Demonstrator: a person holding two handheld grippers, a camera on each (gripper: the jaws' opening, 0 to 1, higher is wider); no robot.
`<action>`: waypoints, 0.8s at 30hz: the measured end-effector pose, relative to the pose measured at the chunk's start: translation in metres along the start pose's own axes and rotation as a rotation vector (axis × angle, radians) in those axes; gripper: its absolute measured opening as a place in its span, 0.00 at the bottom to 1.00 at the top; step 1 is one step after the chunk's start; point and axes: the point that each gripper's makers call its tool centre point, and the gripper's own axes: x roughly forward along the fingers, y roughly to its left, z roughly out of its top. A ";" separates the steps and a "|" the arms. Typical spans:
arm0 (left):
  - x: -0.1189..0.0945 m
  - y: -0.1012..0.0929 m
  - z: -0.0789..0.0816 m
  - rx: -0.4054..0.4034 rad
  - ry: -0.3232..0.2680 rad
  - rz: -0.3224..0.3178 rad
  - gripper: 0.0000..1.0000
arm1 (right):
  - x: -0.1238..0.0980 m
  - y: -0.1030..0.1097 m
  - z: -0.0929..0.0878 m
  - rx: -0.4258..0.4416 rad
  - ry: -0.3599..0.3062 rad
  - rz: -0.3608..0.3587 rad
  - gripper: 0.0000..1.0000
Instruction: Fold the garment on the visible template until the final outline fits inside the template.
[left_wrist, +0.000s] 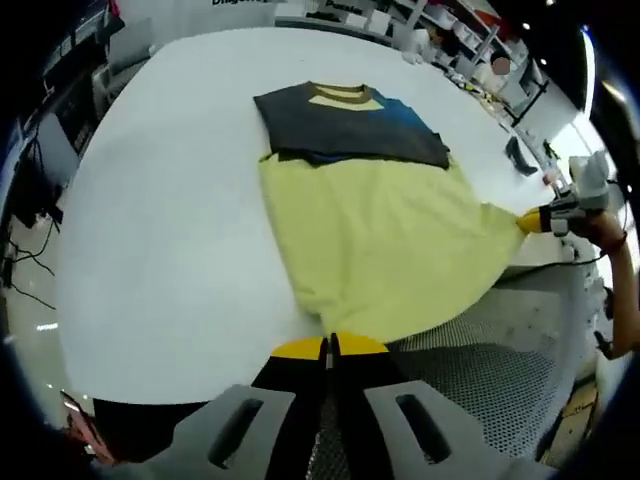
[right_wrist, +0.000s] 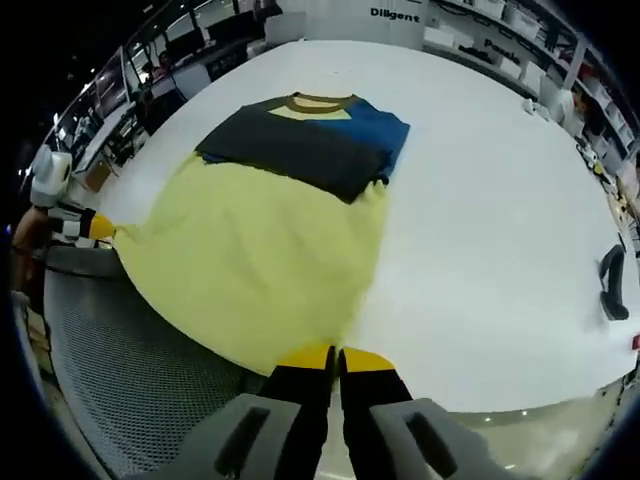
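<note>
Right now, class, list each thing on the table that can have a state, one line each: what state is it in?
Shirt: spread flat, yellow lower part open, dark upper part folded over, bottom hem pinched at two corners.
Left hand-held gripper: shut on the shirt hem.
Right hand-held gripper: shut on the shirt hem.
Table: white, bearing the shirt.

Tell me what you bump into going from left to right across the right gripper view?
Other tool pinching the shirt's corner → yellow part of the shirt → bare white table → black thing near the right edge.
</note>
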 end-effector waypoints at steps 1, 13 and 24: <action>-0.001 0.001 0.004 -0.005 -0.008 -0.001 0.05 | -0.001 -0.001 0.002 0.007 -0.004 -0.003 0.00; -0.008 0.008 0.046 -0.015 -0.146 0.003 0.05 | -0.019 -0.015 0.053 0.096 -0.245 -0.021 0.00; -0.015 0.016 0.084 -0.034 -0.231 0.003 0.05 | -0.028 -0.023 0.093 0.083 -0.319 -0.039 0.00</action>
